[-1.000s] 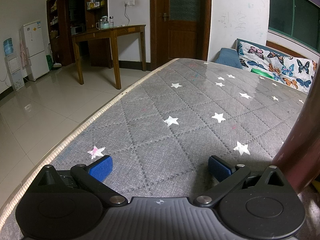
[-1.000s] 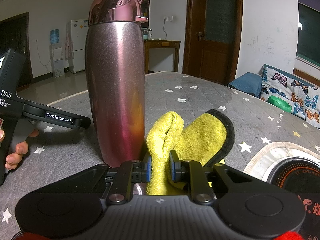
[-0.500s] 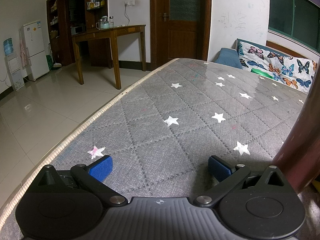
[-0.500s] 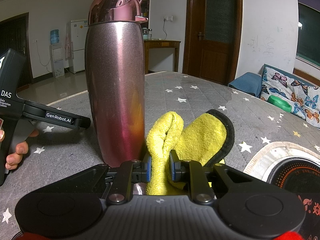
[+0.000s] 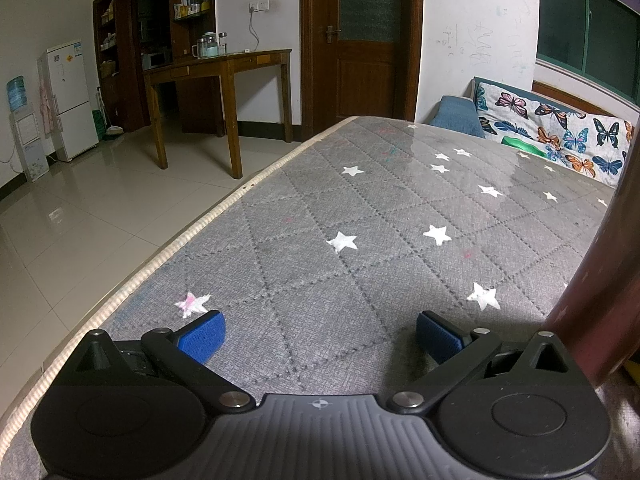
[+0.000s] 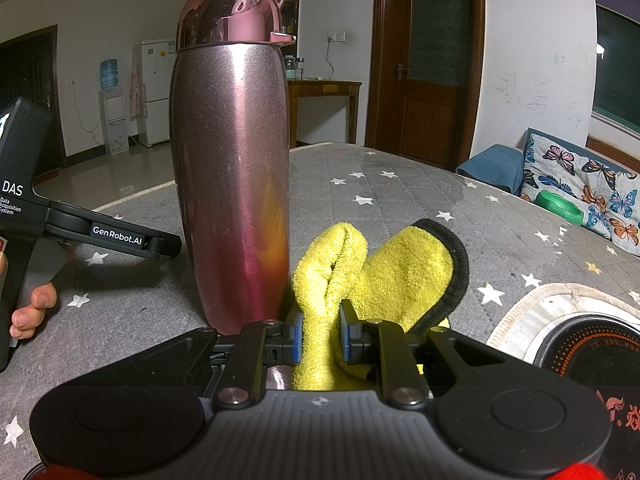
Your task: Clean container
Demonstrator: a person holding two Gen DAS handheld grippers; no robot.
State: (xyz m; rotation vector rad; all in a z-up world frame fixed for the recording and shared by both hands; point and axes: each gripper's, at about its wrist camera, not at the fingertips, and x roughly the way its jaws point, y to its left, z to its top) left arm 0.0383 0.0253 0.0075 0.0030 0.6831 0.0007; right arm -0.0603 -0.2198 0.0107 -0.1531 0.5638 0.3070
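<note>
A tall pink metal bottle with a shiny lid stands upright on the grey star-patterned table. My right gripper is shut on a yellow cloth just right of the bottle's base. My left gripper is open and empty, low over the table; the bottle's side fills the right edge of its view. The left gripper's body shows left of the bottle in the right wrist view.
An induction cooker on a round mat lies at the right. The table's left edge drops to a tiled floor. A butterfly cushion and a green object lie beyond the far edge.
</note>
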